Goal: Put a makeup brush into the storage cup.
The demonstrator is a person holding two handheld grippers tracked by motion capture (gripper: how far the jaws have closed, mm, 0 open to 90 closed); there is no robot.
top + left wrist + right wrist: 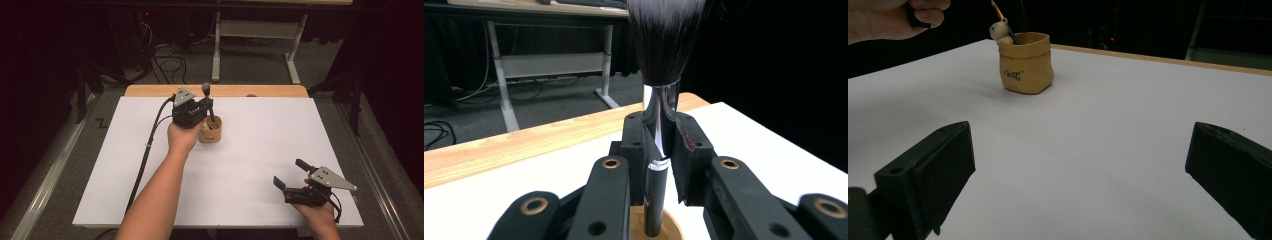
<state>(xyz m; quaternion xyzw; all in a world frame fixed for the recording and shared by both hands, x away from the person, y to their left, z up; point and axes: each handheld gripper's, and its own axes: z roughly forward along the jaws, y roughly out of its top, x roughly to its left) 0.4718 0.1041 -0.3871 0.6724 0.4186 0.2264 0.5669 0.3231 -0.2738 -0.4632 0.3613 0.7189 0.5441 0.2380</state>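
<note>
One makeup brush [659,100] upright, bristles up, pinched in the left tool [207,107]; right tool [290,175] spread.

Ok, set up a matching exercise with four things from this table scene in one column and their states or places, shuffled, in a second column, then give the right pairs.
Things:
1. makeup brush
2. tan pot
3. left gripper
4. right gripper

States or places:
A. jaws wide apart, nothing between them, near the table's front edge
B. stands on the white table top, with a small bear figure at its rim
C. upright, bristles up, lower end in the pot
D. jaws shut on the brush's handle above the pot

Pairs: 1-C, 2-B, 3-D, 4-A
</note>
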